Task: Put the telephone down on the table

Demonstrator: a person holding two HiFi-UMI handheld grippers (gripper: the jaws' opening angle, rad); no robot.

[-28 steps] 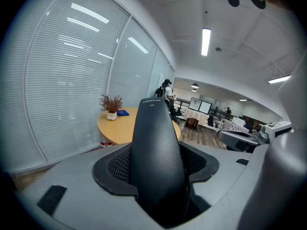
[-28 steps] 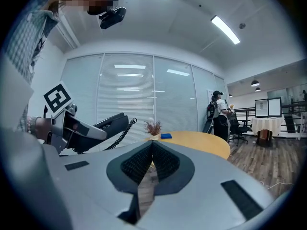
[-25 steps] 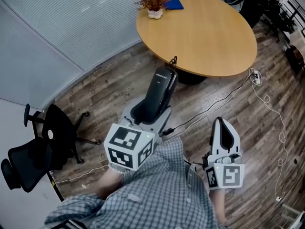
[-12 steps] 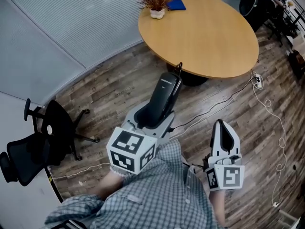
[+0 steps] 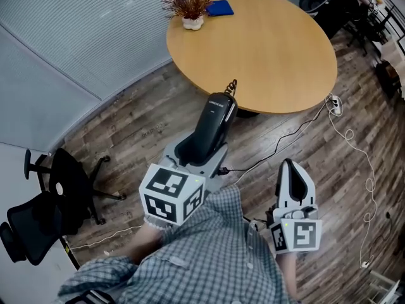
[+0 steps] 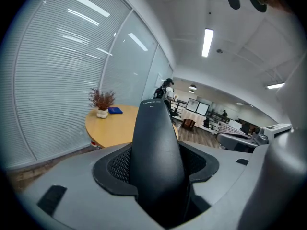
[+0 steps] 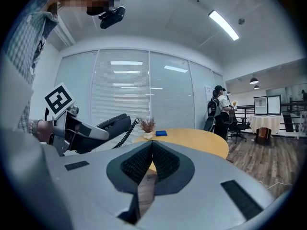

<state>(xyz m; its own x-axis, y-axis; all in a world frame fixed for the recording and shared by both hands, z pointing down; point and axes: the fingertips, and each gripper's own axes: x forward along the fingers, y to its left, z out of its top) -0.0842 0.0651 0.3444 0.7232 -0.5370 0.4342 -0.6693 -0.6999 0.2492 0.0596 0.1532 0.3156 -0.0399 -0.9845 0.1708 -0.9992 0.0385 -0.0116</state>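
My left gripper [image 5: 204, 145] is shut on a black telephone handset [image 5: 211, 124], which sticks out forward and up over the wooden floor, short of the round wooden table [image 5: 278, 49]. A coiled black cord [image 5: 230, 85] hangs from the handset's far end. In the left gripper view the handset [image 6: 156, 147] fills the space between the jaws, with the table [image 6: 112, 126] behind it. My right gripper [image 5: 295, 179] is held low at the right, its jaws closed with nothing between them. The right gripper view shows the handset [image 7: 108, 126] to the left and the table [image 7: 192, 140] ahead.
A small potted plant [image 5: 188, 6] and a blue item [image 5: 219, 7] sit at the table's far edge. A black office chair [image 5: 57, 195] stands at the left. Cables [image 5: 354, 144] and a power strip [image 5: 333, 104] lie on the floor at the right. A person [image 7: 218, 111] stands beyond the table.
The view has shifted a little, so the table sits slightly more to the left and nearer. The left gripper still holds the handset, and the right gripper has hardly moved.
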